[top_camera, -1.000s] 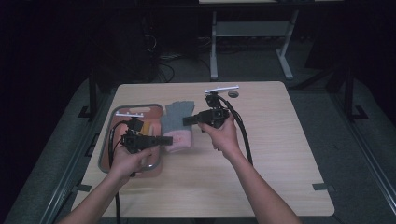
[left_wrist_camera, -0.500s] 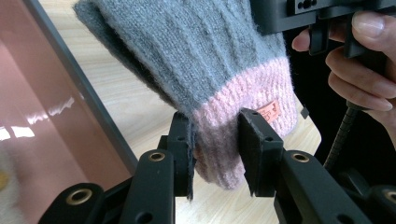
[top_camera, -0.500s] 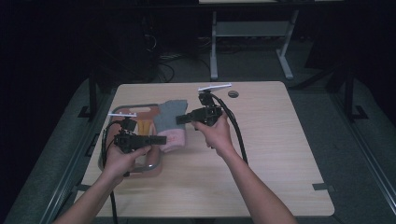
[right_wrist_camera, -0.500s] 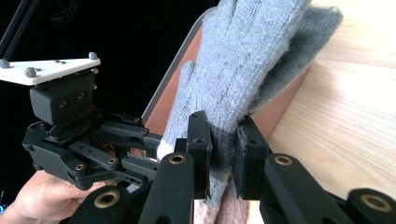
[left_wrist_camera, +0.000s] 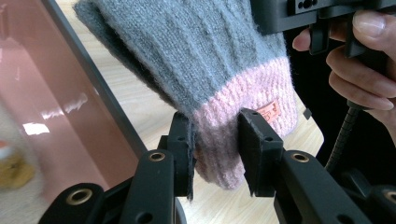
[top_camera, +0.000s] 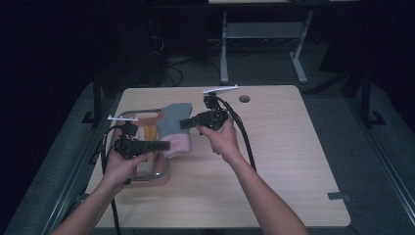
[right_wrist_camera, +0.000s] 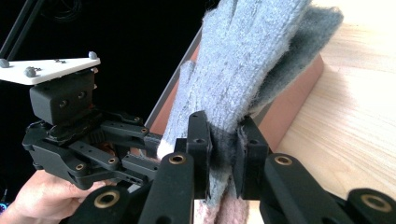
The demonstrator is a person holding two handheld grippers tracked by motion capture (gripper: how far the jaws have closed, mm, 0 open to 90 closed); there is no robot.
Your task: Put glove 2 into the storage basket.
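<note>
Two grippers hold one woolly glove [top_camera: 172, 128] between them, up in the air over the worktop [top_camera: 293, 161]. The glove is grey with a pink cuff, and it hangs just beside the right edge of a brown tray [top_camera: 147, 177]. A small orange tag sits on the pink cuff.

The left gripper [left_wrist_camera: 215, 142] has its jaws around the pink cuff. The left jaw touches the wool, but the right jaw looks a bit off it, so I think this grip is loose or only half closed. The right gripper [right_wrist_camera: 223, 144] is pinched tight on the grey part of the glove, near where the pink starts.

So the picking up looks done. The glove is off the tray and off the worktop. What is left, I guess, is to pull it straight or lay it down somewhere, but I cannot tell where it should go.

There is something pale and yellow in the tray [left_wrist_camera: 16, 163], too blurry to name. The tray's metal rim is close under the glove and could catch it. A small dark hole [top_camera: 244, 98] sits at the far edge of the worktop, well away.
</note>
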